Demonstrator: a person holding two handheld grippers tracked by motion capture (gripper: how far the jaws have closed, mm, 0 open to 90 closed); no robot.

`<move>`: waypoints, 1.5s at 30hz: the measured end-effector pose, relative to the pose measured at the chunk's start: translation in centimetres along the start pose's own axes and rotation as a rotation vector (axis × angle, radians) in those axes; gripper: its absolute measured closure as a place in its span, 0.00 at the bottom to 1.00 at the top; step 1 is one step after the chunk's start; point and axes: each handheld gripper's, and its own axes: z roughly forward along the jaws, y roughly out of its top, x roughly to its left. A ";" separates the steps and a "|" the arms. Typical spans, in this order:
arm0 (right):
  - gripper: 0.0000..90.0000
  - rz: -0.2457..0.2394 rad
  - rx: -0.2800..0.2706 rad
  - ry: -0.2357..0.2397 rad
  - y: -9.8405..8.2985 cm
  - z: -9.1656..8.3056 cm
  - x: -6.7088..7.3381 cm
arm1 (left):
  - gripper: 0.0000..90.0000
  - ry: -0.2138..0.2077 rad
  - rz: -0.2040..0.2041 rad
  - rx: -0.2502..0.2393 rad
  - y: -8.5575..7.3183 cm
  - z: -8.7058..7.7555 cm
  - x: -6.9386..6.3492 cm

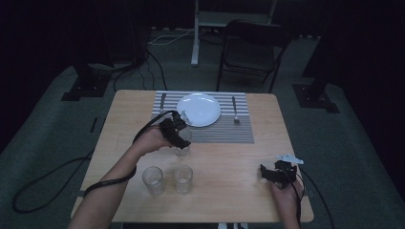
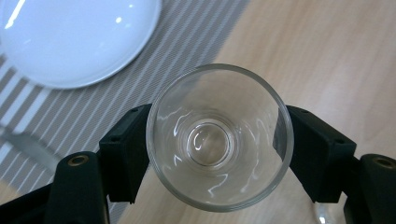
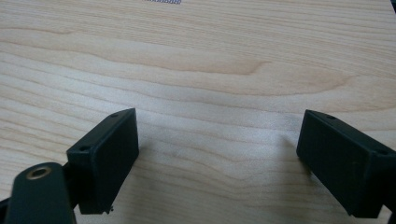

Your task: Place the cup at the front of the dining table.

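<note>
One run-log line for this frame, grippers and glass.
left gripper: shut on glass, near plate | right gripper: open, nothing between, over table | two glasses waiting

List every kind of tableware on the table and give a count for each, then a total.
Glasses: 3, one gripped by the left gripper, two standing free
Plates: 1, white
Forks: 1, right of the plate
Utensil left of the plate, too dim to name: 1
Placemats: 1, striped
Total: 7
</note>
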 end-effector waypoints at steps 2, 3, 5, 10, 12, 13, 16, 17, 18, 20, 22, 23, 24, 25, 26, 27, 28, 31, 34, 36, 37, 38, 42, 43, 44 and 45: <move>0.14 0.000 0.000 0.000 0.0 0.0 0.0 | 0.32 0.019 -0.033 -0.006 -0.1 -0.1 0.5; 0.14 0.000 0.000 0.000 0.0 0.0 0.0 | 0.32 0.029 -0.047 -0.016 -0.2 -0.2 0.8; 0.14 0.000 0.000 0.000 0.0 0.0 0.0 | 0.32 0.029 -0.047 -0.016 -0.2 -0.2 0.8; 0.14 0.000 0.000 0.000 0.0 0.0 0.0 | 0.32 0.095 -0.163 -0.042 -0.7 -0.3 3.1; 0.14 0.000 0.000 0.000 0.0 0.0 0.0 | 0.32 0.114 -0.201 -0.056 -0.7 -0.3 3.7; 0.14 0.000 0.000 0.000 0.0 0.0 0.0 | 0.32 0.122 -0.217 -0.056 -0.7 -0.3 4.0; 0.14 0.000 0.000 0.000 0.0 0.0 0.0 | 0.32 0.152 -0.260 -0.075 -0.8 -0.1 4.6; 0.14 0.000 0.000 0.000 0.0 0.0 0.0 | 0.32 0.154 -0.276 -0.078 -0.8 0.0 4.8; 0.14 0.000 0.000 0.000 0.0 0.0 0.0 | 0.32 0.153 -0.276 -0.075 -0.9 0.2 5.0; 0.14 0.000 0.000 0.000 0.0 0.0 0.0 | 0.32 0.159 -0.284 -0.062 -0.8 0.5 5.5; 0.14 0.000 0.000 0.000 0.0 0.0 0.0 | 0.32 0.175 -0.295 -0.056 -0.7 0.8 5.9; 0.14 0.000 0.000 0.000 0.0 0.0 0.0 | 0.32 0.175 -0.295 -0.056 -0.7 0.8 5.9; 0.14 0.001 0.000 0.000 0.0 0.0 0.0 | 0.32 0.180 -0.327 -0.060 -0.8 1.0 6.5; 0.14 0.000 0.000 0.000 0.0 0.0 0.0 | 0.32 0.176 -0.336 -0.060 -0.8 1.1 6.8; 0.14 0.000 0.000 0.000 0.0 0.0 0.0 | 0.32 0.178 -0.341 -0.060 -0.9 1.3 7.0; 0.14 0.000 0.000 0.000 0.0 0.0 0.0 | 0.32 0.182 -0.347 -0.057 -0.8 1.4 7.2; 0.14 0.000 0.000 0.000 0.0 0.0 0.0 | 0.32 0.184 -0.350 -0.051 -0.8 1.5 7.5; 0.14 0.000 0.000 0.000 0.0 0.0 0.0 | 0.32 0.199 -0.364 -0.043 -0.7 1.8 8.1; 0.14 0.000 0.000 0.000 0.0 0.0 0.0 | 0.32 0.194 -0.376 -0.044 -0.5 1.9 8.6; 0.14 0.000 0.000 0.000 0.0 0.0 0.0 | 0.32 0.188 -0.391 -0.053 -0.2 2.1 9.0; 0.14 0.000 0.000 0.000 0.0 0.0 0.0 | 0.32 0.189 -0.391 -0.055 -0.1 2.2 9.1; 0.14 0.000 0.000 0.000 0.0 0.0 0.0 | 0.32 0.193 -0.388 -0.053 0.1 2.3 9.2; 0.14 0.000 0.000 0.000 0.0 0.0 0.0 | 0.32 0.207 -0.397 -0.022 0.2 3.0 9.7; 0.14 0.000 0.000 0.000 0.0 0.0 0.0 | 0.32 0.202 -0.400 -0.025 0.2 3.2 9.8; 0.14 0.000 0.000 0.000 0.0 0.0 0.0 | 0.32 0.187 -0.411 -0.036 0.0 3.4 10.0; 0.14 0.000 0.000 0.000 0.0 0.0 0.0 | 0.32 0.181 -0.429 -0.052 -0.2 3.6 10.0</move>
